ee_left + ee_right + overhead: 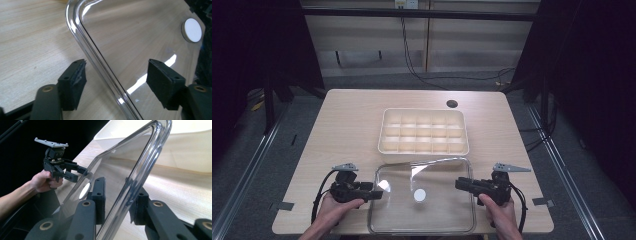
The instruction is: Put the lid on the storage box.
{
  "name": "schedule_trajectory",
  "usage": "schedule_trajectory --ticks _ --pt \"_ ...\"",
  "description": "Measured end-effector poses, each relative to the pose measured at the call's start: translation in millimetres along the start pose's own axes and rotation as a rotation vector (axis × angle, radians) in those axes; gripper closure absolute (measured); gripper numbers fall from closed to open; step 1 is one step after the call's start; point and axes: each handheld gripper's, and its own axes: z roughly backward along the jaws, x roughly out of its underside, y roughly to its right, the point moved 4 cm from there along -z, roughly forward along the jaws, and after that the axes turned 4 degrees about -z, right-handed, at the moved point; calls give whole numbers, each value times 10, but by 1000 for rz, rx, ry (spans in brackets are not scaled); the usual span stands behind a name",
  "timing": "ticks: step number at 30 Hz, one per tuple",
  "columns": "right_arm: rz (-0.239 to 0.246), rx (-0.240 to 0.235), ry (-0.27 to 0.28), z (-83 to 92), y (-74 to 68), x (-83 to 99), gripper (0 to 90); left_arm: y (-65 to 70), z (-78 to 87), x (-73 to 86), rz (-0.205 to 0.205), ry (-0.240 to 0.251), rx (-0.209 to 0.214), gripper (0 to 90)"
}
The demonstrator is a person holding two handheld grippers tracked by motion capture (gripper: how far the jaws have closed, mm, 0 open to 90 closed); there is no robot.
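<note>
A clear plastic lid [432, 215] with a round white sticker [420, 195] at its middle lies at the table's front edge. My left gripper [377, 192] is at the lid's left edge. In the left gripper view it [116, 80] stands open, one jaw over the lid [130, 37] and one over bare wood, with the rim between them. My right gripper [460, 184] is at the lid's right edge. In the right gripper view it [120, 197] is shut on the lid's rim [140, 170], a pad on each face. The left gripper [77, 173] shows beyond, in a hand.
A cream tray [384, 135] divided into several empty compartments sits just behind the lid, its wall [190, 150] close in the right gripper view. The wooden table [347, 120] has a dark round hole [452, 103] at the back. Cables run along the floor beyond.
</note>
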Motion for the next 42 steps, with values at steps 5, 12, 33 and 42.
schedule_trajectory --ticks 5,12,33,42 --pt "22 -11 9 10 -27 -17 705 60 -44 4 -2 -7 51 285" --pt "-6 12 -8 10 23 -23 689 64 -16 10 -8 -18 42 439" --pt "3 203 -84 -56 163 -61 538 150 182 -253 -111 102 12 642" --pt "57 232 -50 -73 111 -165 513 212 275 -359 -185 136 -28 668"
